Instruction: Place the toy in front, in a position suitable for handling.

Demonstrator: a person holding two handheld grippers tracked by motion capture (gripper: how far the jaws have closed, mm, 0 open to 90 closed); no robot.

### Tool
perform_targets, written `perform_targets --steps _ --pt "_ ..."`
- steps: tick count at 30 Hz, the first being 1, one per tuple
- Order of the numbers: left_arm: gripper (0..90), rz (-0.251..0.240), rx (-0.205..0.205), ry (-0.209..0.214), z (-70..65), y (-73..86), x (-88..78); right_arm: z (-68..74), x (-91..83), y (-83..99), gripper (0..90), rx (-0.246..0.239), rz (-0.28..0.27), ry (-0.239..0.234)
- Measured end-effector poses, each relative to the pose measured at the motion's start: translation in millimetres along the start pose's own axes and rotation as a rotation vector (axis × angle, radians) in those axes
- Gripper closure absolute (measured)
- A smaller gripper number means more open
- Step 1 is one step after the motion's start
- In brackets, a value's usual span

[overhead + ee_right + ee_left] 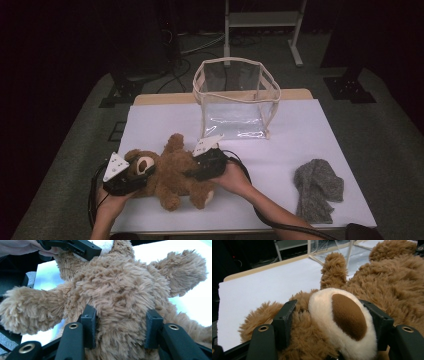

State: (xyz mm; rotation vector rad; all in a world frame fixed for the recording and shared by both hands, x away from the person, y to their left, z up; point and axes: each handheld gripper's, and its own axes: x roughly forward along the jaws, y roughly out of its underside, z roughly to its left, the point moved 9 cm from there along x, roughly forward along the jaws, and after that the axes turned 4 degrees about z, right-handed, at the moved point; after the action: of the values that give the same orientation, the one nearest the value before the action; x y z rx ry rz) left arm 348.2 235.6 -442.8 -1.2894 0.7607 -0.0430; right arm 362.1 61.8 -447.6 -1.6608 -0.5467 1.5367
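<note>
While both grippers pinch the teddy bear [170,172] near the table's [300,130] front-left corner, left gripper [332,322] on the head, right gripper [120,327] on the belly, lift evenly, keeping the plush level toward the clear bag [235,97] at the back edge.

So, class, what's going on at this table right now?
A person holds a gripper in each hand, and both are clamped on a teddy bear lying on the white table. The left gripper squeezes the bear's head at the muzzle; the right gripper squeezes its body. A clear bag stands open just behind the bear, and a grey cloth lies off to the right, untouched.
</note>
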Motion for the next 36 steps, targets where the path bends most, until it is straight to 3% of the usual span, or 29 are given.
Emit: perform_targets --steps 12,20,21,29,31,32,33,34,36 --pt "35.0 -0.027 0.062 -0.004 -11.6 -27.0 -9.8 -0.4 -21.9 -6.7 57.5 -0.039 0.020 0.026" --pt "34.9 -0.073 0.080 0.033 -25.9 -50.0 -17.2 2.5 -51.2 -13.7 58.0 -0.071 -0.004 0.044" --pt "34.9 -0.084 0.096 0.041 -32.3 -56.9 -18.5 4.1 -62.3 -13.7 58.0 -0.083 -0.008 0.049" --pt "34.9 -0.111 0.147 0.097 -64.6 -80.9 -8.4 6.5 -99.4 -2.2 58.1 -0.092 -0.009 0.095" --pt "34.9 -0.114 0.168 0.124 -79.8 -89.6 -0.5 5.7 -118.1 7.3 58.1 -0.091 -0.003 0.118" --pt "34.9 -0.114 0.168 0.124 -79.8 -89.6 -0.5 5.7 -118.1 7.3 58.1 -0.091 -0.003 0.118" --pt "34.9 -0.117 0.181 0.144 -91.5 -96.2 6.3 4.6 -130.4 14.8 58.1 -0.079 0.000 0.134" --pt "34.9 -0.117 0.181 0.144 -91.5 -96.2 6.3 4.6 -130.4 14.8 58.1 -0.079 0.000 0.134" --pt "34.9 -0.119 0.195 0.163 -103.3 -102.4 14.1 1.6 -148.7 27.7 58.0 -0.066 0.004 0.159"
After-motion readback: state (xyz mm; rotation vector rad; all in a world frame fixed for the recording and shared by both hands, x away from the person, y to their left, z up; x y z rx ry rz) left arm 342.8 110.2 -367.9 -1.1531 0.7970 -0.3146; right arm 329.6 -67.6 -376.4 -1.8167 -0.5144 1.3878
